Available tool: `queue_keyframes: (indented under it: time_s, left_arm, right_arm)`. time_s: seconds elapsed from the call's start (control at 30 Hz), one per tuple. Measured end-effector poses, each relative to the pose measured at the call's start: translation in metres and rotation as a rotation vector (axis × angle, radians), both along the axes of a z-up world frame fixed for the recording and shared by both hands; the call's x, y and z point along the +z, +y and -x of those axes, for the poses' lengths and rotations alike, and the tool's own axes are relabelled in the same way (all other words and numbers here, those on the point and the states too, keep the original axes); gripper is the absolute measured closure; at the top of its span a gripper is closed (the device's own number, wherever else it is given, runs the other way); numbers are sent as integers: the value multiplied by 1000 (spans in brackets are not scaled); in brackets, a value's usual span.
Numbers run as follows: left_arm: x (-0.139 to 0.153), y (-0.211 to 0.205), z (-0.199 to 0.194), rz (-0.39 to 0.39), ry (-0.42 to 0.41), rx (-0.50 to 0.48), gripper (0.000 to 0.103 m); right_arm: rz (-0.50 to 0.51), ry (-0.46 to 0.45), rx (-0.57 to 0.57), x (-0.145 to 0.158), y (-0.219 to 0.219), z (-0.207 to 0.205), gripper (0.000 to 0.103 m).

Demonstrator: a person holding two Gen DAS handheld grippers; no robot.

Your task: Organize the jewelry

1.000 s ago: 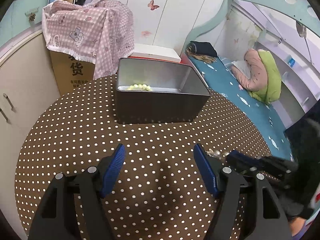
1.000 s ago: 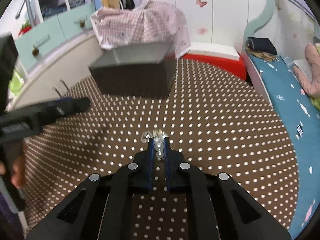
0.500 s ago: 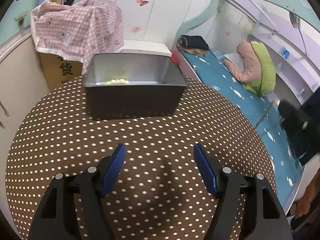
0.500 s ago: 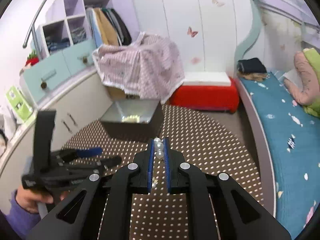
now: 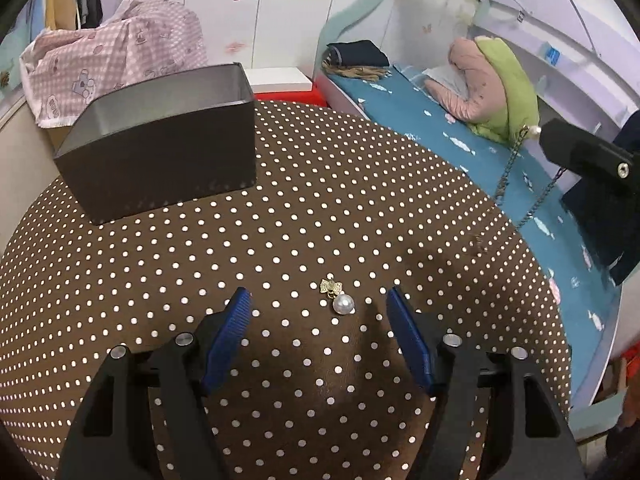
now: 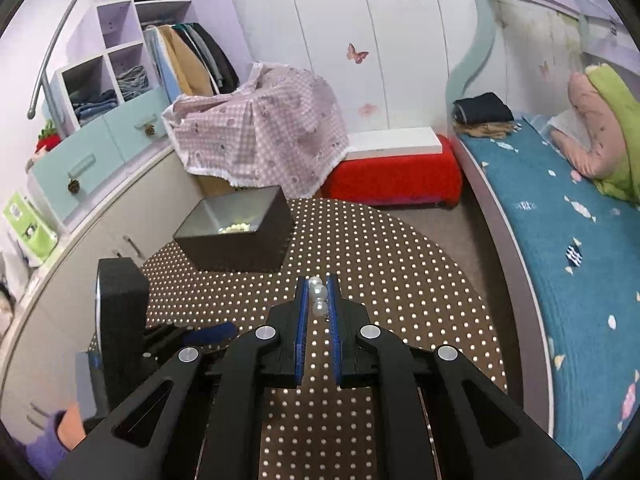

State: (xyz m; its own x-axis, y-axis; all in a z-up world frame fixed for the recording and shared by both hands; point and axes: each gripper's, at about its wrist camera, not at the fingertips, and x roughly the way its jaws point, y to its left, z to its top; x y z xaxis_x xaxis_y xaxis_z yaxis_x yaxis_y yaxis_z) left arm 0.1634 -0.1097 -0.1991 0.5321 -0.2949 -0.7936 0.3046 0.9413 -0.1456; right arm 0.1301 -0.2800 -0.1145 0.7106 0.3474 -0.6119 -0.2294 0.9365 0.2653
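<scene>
Here, a pearl earring point(image 5: 339, 297) with a small gold bow on top lay on the brown dotted tablecloth point(image 5: 280, 220), in the gap ahead of the left gripper point(image 5: 318, 308). It sat nearer the blue pad at 3 o'clock than the one at 9 o'clock, touching neither. The jaws stood wide apart and were closing a little, with the earring between them but not pressed.

The right gripper point(image 6: 318, 294) had its jaws clamped together on a pearl necklace point(image 6: 318, 296) — three white beads showed between the blue pads at the tips. In the left wrist view the same gripper came in from 3 o'clock, raised off the table, and the necklace's thin chain point(image 5: 508, 168) hung from its tip in two strands down toward the table's edge.

At about 11 o'clock from the earring, well apart from it, stood a dark grey metal box point(image 5: 160, 160), open at the top. In the right wrist view a pale yellowish bead bracelet point(image 6: 236, 227) lay inside it on the bottom. Nothing stood on the cloth between the earring and the box.

Behind the box was a carton draped with a pink checked cloth point(image 5: 108, 64), and beside that a red bench point(image 6: 394, 178) with a white board on top. A bed with a teal sheet point(image 6: 560, 240) ran along at 3 o'clock — folded dark clothes and a pink and green bundle lay on it.
</scene>
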Motion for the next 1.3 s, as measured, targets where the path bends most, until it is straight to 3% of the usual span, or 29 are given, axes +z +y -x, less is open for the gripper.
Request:
queue_keyframes:
  time_s: [0.27,0.3,0.33,0.63,0.9,1.1,1.3]
  left_arm:
    - [-1,-7,-7,-85,-38,-22,77]
    - [-1,-7,-8,-99,-44,-25,90]
    - [-1,-7,-8,-103,-48,-37,94]
    - [8,24,-9,11,-25,-64,94]
    - [55,79,-18,208,-49,-43,94]
    - [86,105,-40,223,-89,-9,94]
    - [94,129,-85,206,-75,40,94]
  right_arm:
    - [-15,17,-1,-9,-1,1,93]
    - [-16,20,-1,-10,-1,0,93]
    - [-18,21,0,-11,-1,1,93]
    - [-19,14,20,-3,12,-5,93]
    - [-31,-23,48,20,35,-20,93]
    - [-27,-68,82,49,61,-44,93]
    - [-16,-103,113,71,92,-74,93]
